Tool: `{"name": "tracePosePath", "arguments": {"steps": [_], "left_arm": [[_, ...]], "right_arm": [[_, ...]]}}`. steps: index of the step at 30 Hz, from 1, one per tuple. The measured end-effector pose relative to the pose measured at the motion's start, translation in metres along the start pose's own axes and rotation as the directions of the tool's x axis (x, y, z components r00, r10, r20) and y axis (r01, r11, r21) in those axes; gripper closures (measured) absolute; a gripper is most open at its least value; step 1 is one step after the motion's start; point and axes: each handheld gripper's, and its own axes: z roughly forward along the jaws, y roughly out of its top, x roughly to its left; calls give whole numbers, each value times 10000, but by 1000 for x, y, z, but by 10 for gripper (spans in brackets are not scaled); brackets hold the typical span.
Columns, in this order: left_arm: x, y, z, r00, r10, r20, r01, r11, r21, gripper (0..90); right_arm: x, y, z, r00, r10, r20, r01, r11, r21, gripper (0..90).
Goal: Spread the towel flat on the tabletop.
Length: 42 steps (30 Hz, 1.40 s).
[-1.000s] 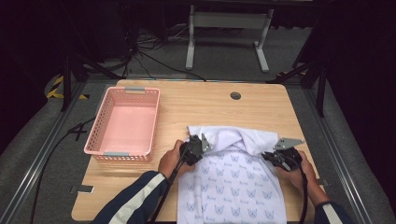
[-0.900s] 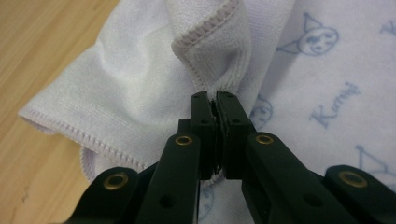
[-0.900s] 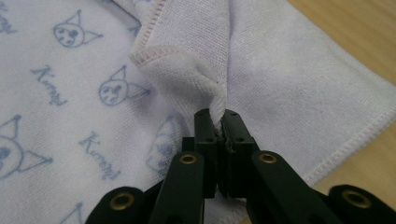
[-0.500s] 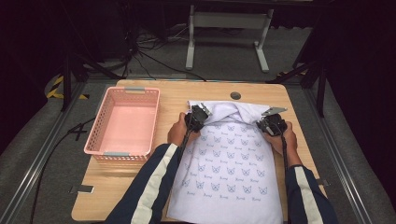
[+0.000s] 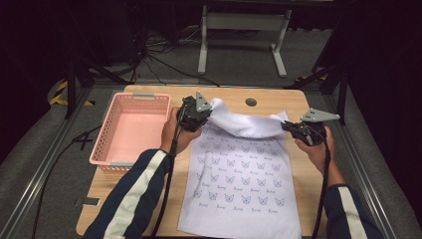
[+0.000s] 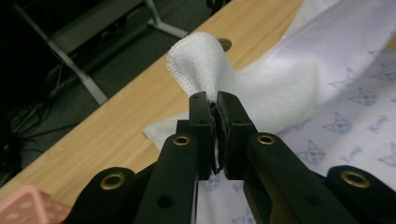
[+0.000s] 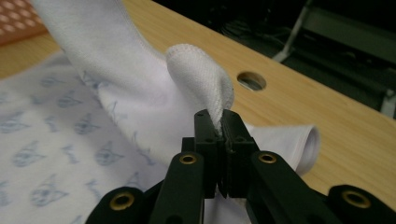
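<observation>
A: Starting nearest the person, what lies at six o'clock on the table?

B: The towel, printed side up, flat from the near edge out to mid-table. Its near hem hangs slightly past the edge.

A: And further out?

B: The far edge is lifted. At ten o'clock of the cloth, the left gripper has its jaws closed on one far corner; the left gripper view shows white terry bunched just above the tips. At two o'clock, the right gripper pinches the other far corner the same way, the fabric curling over its jaws. Between them the hem sags, plain underside showing.

A: What could go wrong?

B: Each bite looks shallow, right at the corner, so a quick pull could slip one free and the fold would land crooked. Uneven hand heights would skew the hem. Dragging toward six o'clock could also slide the overhanging part off the table.

A: Anything beyond?

B: A pink basket at nine o'clock, apart from the cloth, and a cable hole at twelve.
</observation>
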Motion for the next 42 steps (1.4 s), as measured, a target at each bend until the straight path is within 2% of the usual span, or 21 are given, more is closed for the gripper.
{"name": "tracePosePath", "arguments": {"steps": [4, 7, 9, 11, 13, 15, 17, 18, 20, 21, 23, 25, 27, 29, 31, 33, 36, 38, 40, 41, 42], "left_arm": [[-8, -11, -43, 9979, 50, 638, 14, 9951, -993, 853], [-22, -32, -68, 9908, 308, 1319, -154, 9931, -1165, 844], [-34, -50, -83, 9847, 756, 1569, -599, 9929, -1027, 844], [-45, -68, -94, 9791, 954, 1795, -839, 9940, -705, 848], [-58, -89, -104, 9745, 722, 2123, -628, 9967, -506, 844], [-66, -104, -109, 9684, 870, 2339, -846, 9962, -204, 857], [-77, -119, -107, 9573, 678, 2809, -746, 9971, 134, 864], [-85, -125, -102, 9530, 948, 2878, -1147, 9920, 531, 850], [-91, -129, -97, 9523, 976, 2890, -1202, 9909, 613, 817], [-93, -130, -91, 9468, 944, 3075, -1189, 9910, 620, 771], [-97, -127, -75, 9502, 880, 2989, -1247, 9865, 1058, 669], [-95, -124, -65, 9460, 684, 3167, -1094, 9875, 1137, 593], [-94, -119, -52, 9499, 500, 3086, -911, 9886, 1201, 576], [-90, -113, -41, 9503, 453, 3080, -894, 9874, 1304, 458], [-87, -107, -26, 9607, 226, 2768, -693, 9846, 1603, 428], [-83, -106, -13, 9535, -125, 3011, -425, 9835, 1757, 365], [-80, -104, 4, 9565, -363, 2896, -295, 9751, 2196, 299], [-78, -105, 13, 9630, -390, 2667, -294, 9684, 2477, 294], [-77, -108, 19, 9571, -644, 2824, -181, 9597, 2805, 284], [-77, -109, 22, 9600, -459, 2763, -406, 9532, 2995, 285], [-76, -111, 24, 9558, -625, 2873, -311, 9502, 3102, 288]], "right_arm": [[17, 5, -34, 9972, -480, -568, 437, 9962, -756, 868], [36, -4, -63, 9845, -1078, -1383, 938, 9902, -1039, 867], [49, -14, -76, 9660, -1383, -2183, 1187, 9878, -1008, 866], [61, -27, -85, 9560, -1660, -2419, 1537, 9857, -692, 864], [74, -43, -93, 9359, -1950, -2935, 1966, 9802, -242, 862], [84, -60, -97, 9174, -2049, -3412, 2226, 9748, 133, 862], [89, -76, -97, 9173, -1726, -3589, 2029, 9780, 483, 852], [91, -81, -96, 9123, -1594, -3771, 1972, 9783, 636, 837], [95, -90, -94, 9048, -1698, -3906, 2253, 9691, 1008, 821], [98, -96, -91, 9127, -1678, -3726, 2312, 9639, 1323, 799], [98, -102, -88, 9176, -1385, -3727, 2015, 9701, 1356, 763], [99, -103, -85, 9241, -1273, -3603, 1920, 9699, 1497, 709], [101, -105, -81, 9269, -1216, -3549, 1932, 9656, 1738, 639], [101, -105, -79, 9373, -1059, -3321, 1785, 9642, 1962, 548], [101, -102, -78, 9454, -902, -3133, 1541, 9705, 1856, 514], [106, -96, -77, 9430, -939, -3194, 1523, 9748, 1629, 475], [115, -89, -73, 9372, -1220, -3268, 1808, 9711, 1558, 449], [116, -87, -69, 9425, -1356, -3053, 1896, 9696, 1547, 419], [114, -88, -65, 9439, -1205, -3074, 1790, 9691, 1696, 424], [115, -90, -63, 9399, -1183, -3202, 1826, 9668, 1789, 424], [118, -93, -60, 9325, -1092, -3442, 1839, 9639, 1926, 414]]}}
